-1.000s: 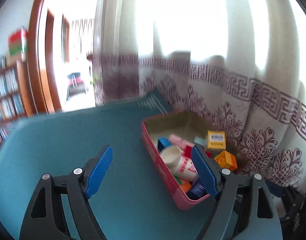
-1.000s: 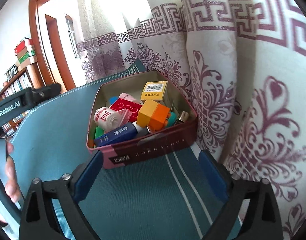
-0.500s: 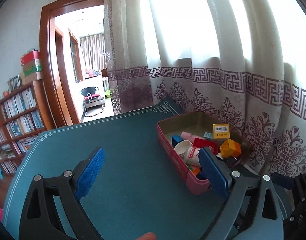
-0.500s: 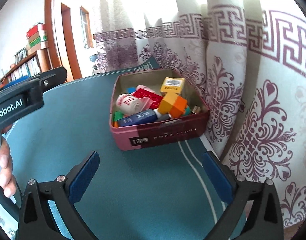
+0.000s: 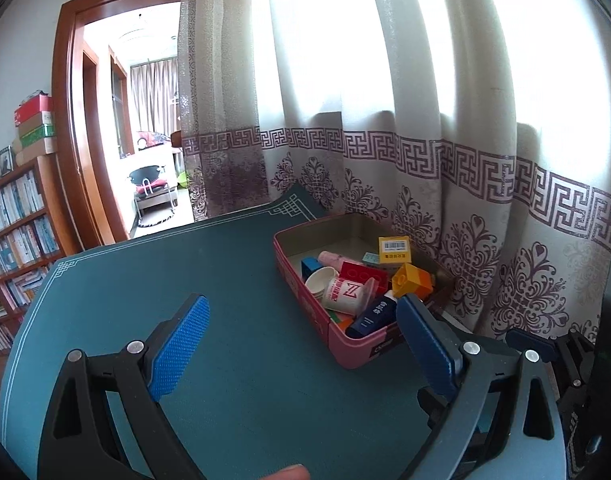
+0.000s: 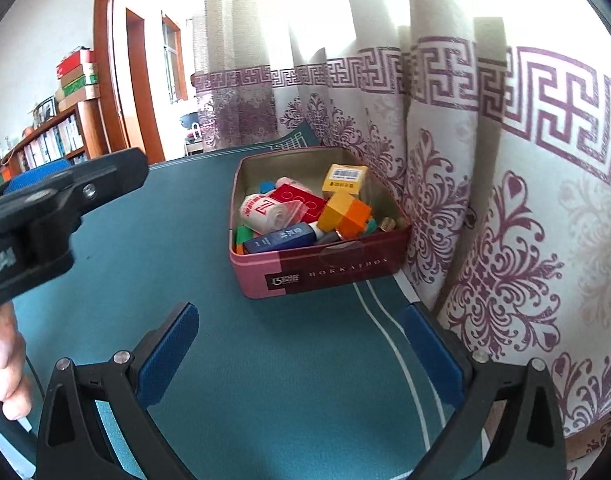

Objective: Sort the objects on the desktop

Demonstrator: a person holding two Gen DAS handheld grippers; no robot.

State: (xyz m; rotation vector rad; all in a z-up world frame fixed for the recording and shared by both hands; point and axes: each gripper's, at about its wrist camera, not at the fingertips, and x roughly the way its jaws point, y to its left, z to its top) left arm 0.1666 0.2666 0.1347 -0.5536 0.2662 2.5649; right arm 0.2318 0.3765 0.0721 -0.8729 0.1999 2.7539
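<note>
The sorting looks finished or nearly so: every small object in view lies in the pink tin (image 6: pixel 325 276), which sits at the far right of the teal tabletop (image 5: pixel 185 280), just beside the curtain (image 6: pixel 485 200). Inside are a paper cup (image 6: pixel 261 210), a red block (image 6: pixel 301 200), an orange-yellow block (image 6: pixel 345 214), a yellow carton (image 6: pixel 345 178) and a dark blue tube (image 6: pixel 281 238), piled close together. No loose item shows on the cloth, though its near edge is out of view.

The left gripper (image 5: pixel 301 354) and right gripper (image 6: pixel 301 354) both hang with jaws released and spread wide, grasping nothing. Wide bare cloth lies left of the tin; right of it the curtain crowds the tabletop edge, leaving little room there.
</note>
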